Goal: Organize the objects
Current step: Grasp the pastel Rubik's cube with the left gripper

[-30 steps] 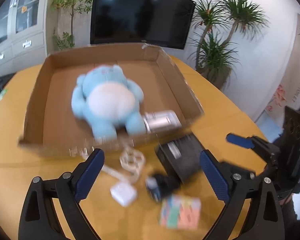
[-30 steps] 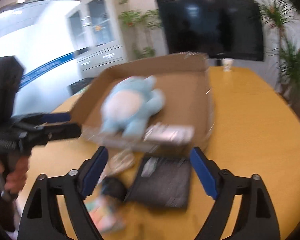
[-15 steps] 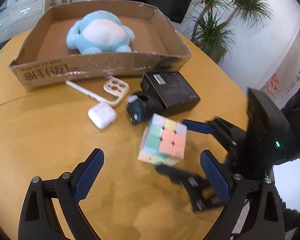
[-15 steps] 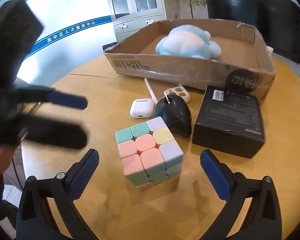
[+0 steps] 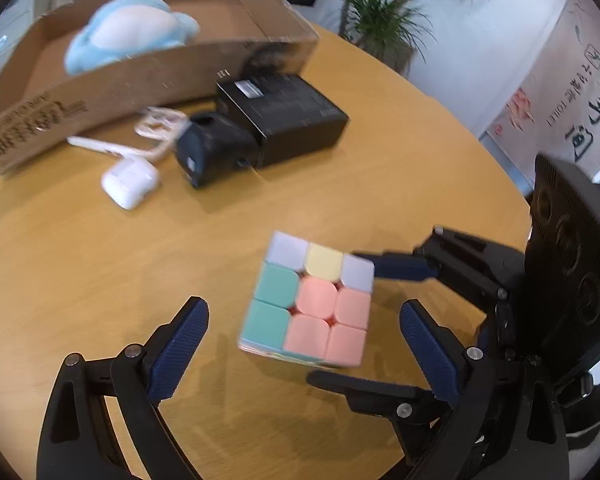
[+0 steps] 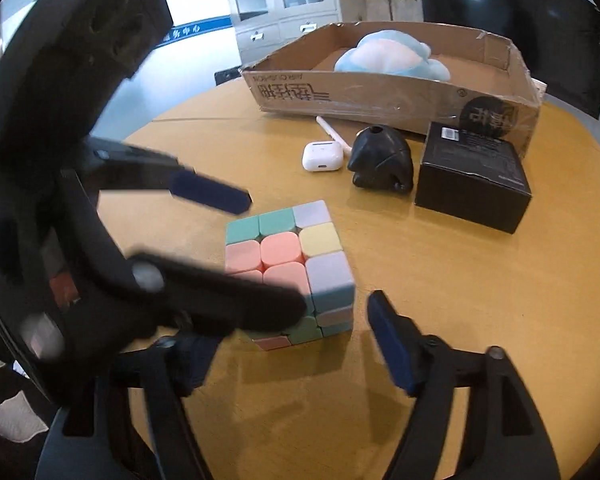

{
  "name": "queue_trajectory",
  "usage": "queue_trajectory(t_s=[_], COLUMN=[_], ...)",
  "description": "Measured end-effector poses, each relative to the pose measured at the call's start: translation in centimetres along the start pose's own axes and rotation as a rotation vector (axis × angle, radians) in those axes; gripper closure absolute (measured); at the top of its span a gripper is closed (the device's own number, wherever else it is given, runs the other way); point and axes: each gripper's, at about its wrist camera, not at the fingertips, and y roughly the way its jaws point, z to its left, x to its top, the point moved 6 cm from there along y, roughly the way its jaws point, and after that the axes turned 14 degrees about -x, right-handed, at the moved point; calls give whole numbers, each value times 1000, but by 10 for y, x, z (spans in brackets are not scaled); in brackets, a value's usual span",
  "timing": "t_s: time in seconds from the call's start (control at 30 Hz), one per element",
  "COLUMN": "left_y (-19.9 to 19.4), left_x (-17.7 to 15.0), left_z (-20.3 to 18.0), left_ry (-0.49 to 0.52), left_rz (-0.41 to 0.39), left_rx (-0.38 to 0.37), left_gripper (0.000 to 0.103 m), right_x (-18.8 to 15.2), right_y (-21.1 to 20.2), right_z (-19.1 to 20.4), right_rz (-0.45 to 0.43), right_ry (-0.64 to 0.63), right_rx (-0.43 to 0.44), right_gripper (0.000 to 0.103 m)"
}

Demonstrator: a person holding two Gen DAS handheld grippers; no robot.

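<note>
Now both claws flank the cube: left gripper spread, right gripper closing, not yet touching; square pads on opposite faces.

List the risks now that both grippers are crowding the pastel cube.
1. Left gripper and right gripper, whose jaws are closing, both flank the cube; their fingers may collide.
2. Neither visibly presses it yet, so an off-centre squeeze could spin it across the table.
3. A shoved cube might hit the black box.
</note>
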Motion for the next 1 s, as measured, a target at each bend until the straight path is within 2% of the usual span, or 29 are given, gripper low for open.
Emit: queue_trajectory(t_s=[0.1,0.23,0.3,0.33,0.5,0.7,0.87,1.0], left_y=[8,11,9,8,5,-1,-11,-23], left_x=[-5,-11,-14,-14,-19,-17,-8,4], left_z=[0,7,8,8,10,15,20,22], left_ry=[0,-31,-25,-21,-11,-14,-51,-60], left_rz=[23,27,17,11,6,-18,-42,-70], left_rx=[2,5,12,17,4,-11,-55,-60], left_gripper=[13,38,39,39,39,39,43,45], right_x=[-1,-2,-3,-4,-5,-3,6,18], right_y=[4,11,11,12,14,16,11,6], right_z=[0,7,8,8,13,13,7,5], right_rz=[16,21,17,21,25,38,26,1], right_ry=[5,-24,-21,-16,-29,12,76,85], right_rx=[7,-6,-10,-12,-20,-20,11,11], right_gripper=[31,31,34,42,42,43,43,44])
